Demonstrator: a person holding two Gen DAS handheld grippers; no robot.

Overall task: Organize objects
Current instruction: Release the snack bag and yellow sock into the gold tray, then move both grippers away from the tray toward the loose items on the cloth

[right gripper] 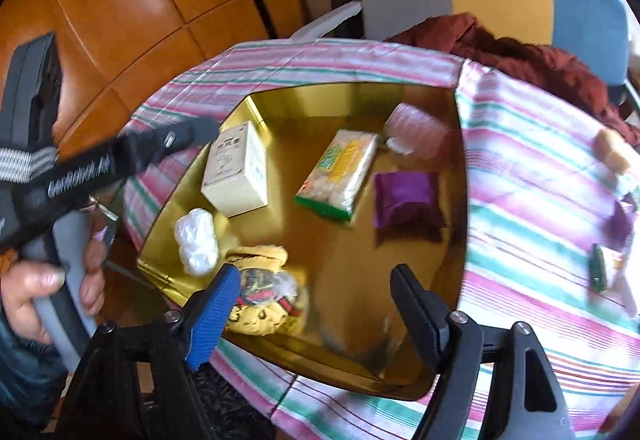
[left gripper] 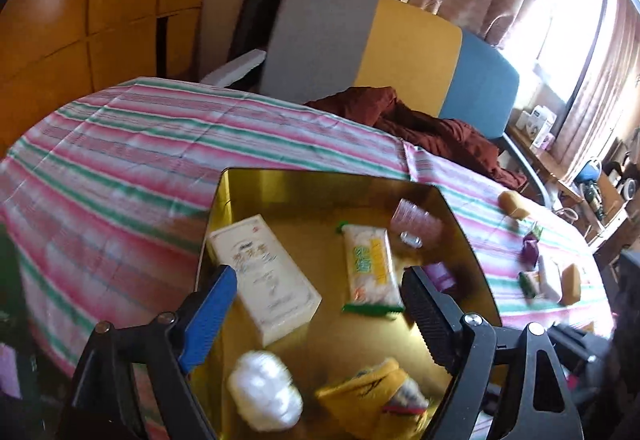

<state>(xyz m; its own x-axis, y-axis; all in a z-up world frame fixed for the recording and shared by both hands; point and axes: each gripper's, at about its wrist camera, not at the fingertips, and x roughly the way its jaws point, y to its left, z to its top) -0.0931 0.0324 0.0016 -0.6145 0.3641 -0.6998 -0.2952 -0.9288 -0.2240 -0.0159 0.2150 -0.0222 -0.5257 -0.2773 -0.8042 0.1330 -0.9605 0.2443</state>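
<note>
Above the gold tray's (right gripper: 460,144) near rim, both released claws, left (left gripper: 320,304) and right (right gripper: 316,304), hover empty.

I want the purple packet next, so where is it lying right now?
In the right wrist view the purple packet lies inside the gold tray, toward its right wall, right of the green-edged snack pack and below the pink cups.
</note>
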